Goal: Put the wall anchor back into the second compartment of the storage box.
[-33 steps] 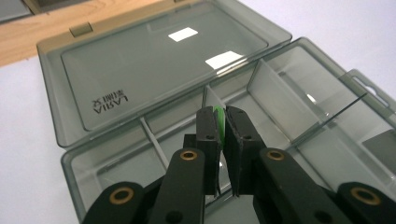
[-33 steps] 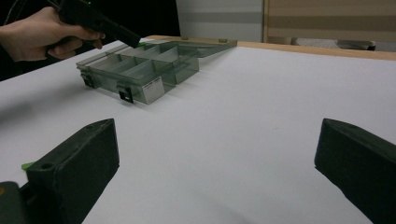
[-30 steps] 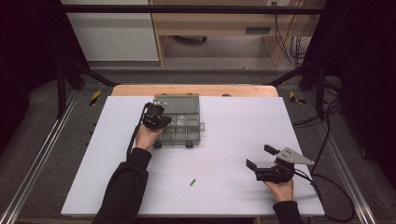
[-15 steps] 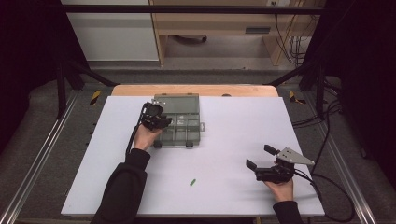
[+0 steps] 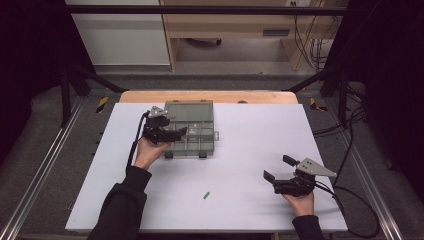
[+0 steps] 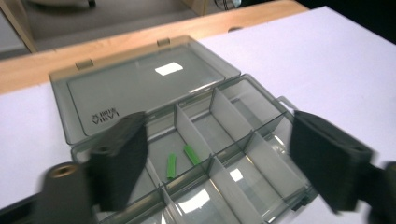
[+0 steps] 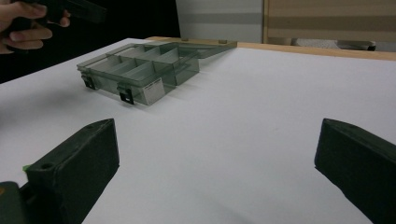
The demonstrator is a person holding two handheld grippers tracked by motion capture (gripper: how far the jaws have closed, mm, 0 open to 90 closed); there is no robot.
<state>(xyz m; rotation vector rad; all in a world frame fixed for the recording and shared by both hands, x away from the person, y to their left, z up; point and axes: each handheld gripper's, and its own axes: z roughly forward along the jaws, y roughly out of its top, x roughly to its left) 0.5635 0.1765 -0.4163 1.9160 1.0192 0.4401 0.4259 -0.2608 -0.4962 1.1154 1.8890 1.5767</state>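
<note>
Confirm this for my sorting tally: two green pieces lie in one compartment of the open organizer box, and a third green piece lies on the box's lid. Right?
Not quite. The third green piece lies on the white table, apart from the organizer box, as the high view shows. The two green pieces do share one compartment.

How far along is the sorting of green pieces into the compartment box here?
Done: two green pieces lie in one compartment of the open box. In hand: nothing; the left gripper hangs over that compartment, its jaws just opened and empty. The right gripper rests open. Left: one green piece on the table.
</note>
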